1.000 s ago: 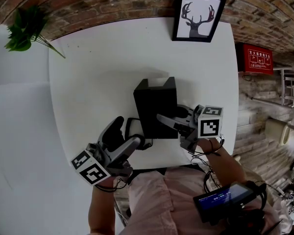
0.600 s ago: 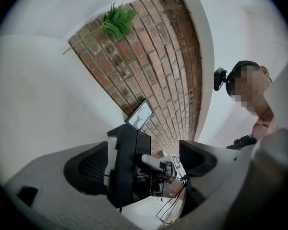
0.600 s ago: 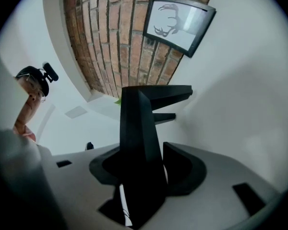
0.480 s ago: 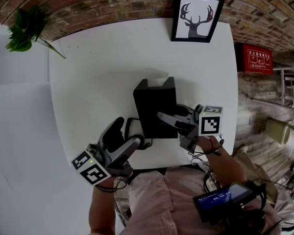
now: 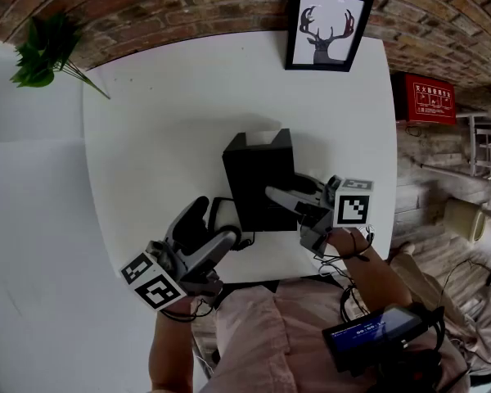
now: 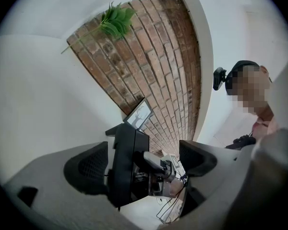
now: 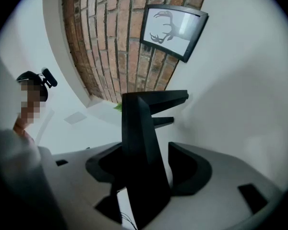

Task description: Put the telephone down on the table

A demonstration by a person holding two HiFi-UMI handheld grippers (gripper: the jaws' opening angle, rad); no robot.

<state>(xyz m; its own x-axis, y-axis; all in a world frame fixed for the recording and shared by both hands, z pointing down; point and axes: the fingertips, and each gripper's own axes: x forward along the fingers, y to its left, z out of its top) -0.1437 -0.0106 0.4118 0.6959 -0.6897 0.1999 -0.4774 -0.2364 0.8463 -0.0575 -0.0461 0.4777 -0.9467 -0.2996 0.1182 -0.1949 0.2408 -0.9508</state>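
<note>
White table (image 5: 147, 137) under brick wall | telephone (image 5: 258, 174) upright near front edge | right gripper (image 7: 146, 169) jaws opening around it | left gripper (image 6: 141, 164) wide open, empty | likely rigid, smooth, tippy: grip flat sides low

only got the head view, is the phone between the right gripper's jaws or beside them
Observer: Between them. In the right gripper view the phone stands between the jaws of the right gripper, which are opening; a gap shows at the pad on that view's right.
Operator: ok and the left one, holding anything
Observer: No. The left gripper view shows the left gripper open and empty, pointing at the phone but apart from it.
</note>
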